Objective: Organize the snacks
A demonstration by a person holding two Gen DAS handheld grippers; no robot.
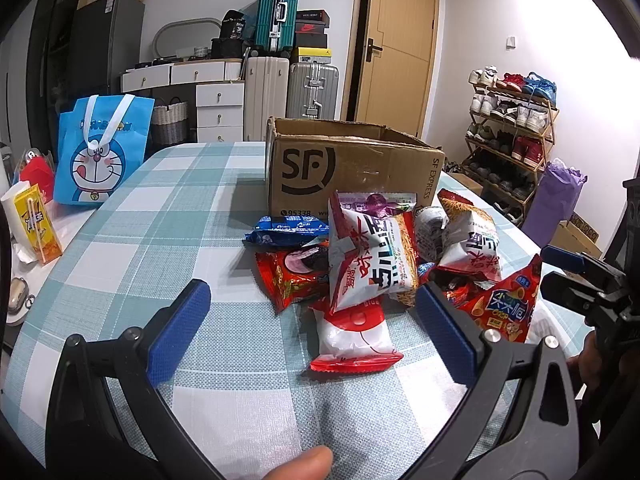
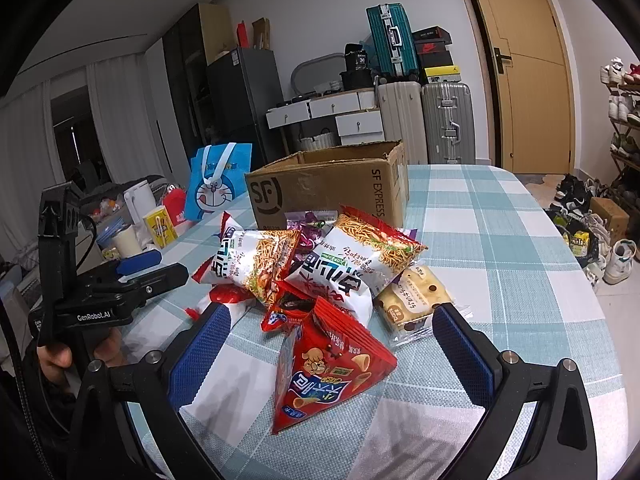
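A pile of snack bags lies on the checked tablecloth in front of an open cardboard SF box (image 1: 352,168) (image 2: 320,192). My left gripper (image 1: 312,320) is open just above the table, and a red-and-white packet (image 1: 354,336) lies between its blue pads without touching them. A white noodle-snack bag (image 1: 372,256) stands behind it. My right gripper (image 2: 332,344) is open around a red triangular crisp bag (image 2: 328,364) (image 1: 500,304), with its pads apart from the bag. Two white noodle-snack bags (image 2: 256,264) and a biscuit pack (image 2: 412,300) lie beyond.
A blue cartoon tote bag (image 1: 100,152) (image 2: 216,184) stands at the table's left, beside a yellow drink carton (image 1: 36,224) and cups. Each gripper shows in the other's view, the right gripper (image 1: 560,272) and the left gripper (image 2: 160,266). Suitcases, drawers and a shoe rack (image 1: 512,120) are behind.
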